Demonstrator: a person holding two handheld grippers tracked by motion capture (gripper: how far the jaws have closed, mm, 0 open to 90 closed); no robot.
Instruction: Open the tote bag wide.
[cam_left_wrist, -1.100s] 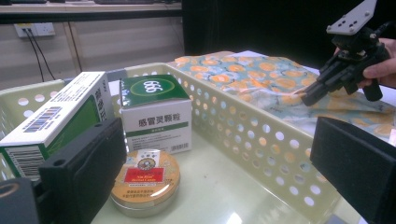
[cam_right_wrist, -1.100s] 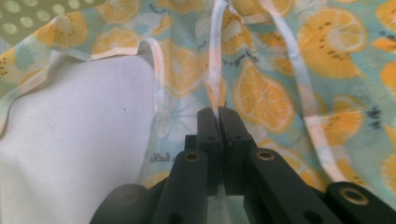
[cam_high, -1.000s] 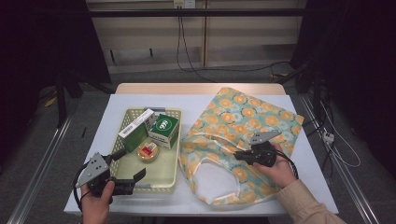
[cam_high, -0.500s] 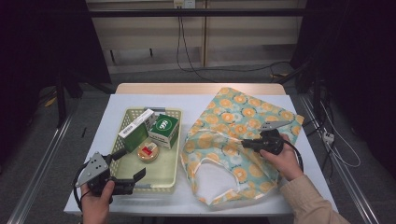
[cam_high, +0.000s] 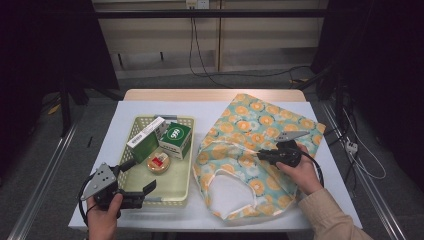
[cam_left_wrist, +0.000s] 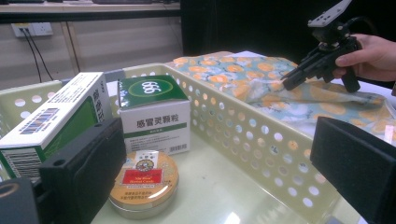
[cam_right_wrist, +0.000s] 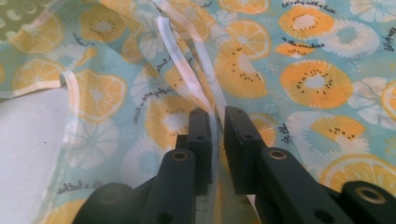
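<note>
Right gripper view, nearest first: my right tool (cam_right_wrist: 217, 116) has just been easing apart, its jaws a narrow gap with the bag's white handle (cam_right_wrist: 187, 65) between them. My left tool (cam_high: 131, 182) gapes over the basket (cam_high: 181, 187) — beyond, the fruit-print bag (cam_high: 260, 145) lies on the tabletop (cam_high: 120, 120).

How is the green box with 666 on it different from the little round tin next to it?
The green box is square-cornered and stands tall; the round tin is flat and low. The box has a green and white face with printed characters; the tin has a gold lid with a red label. Both sit inside the pale basket.
</note>
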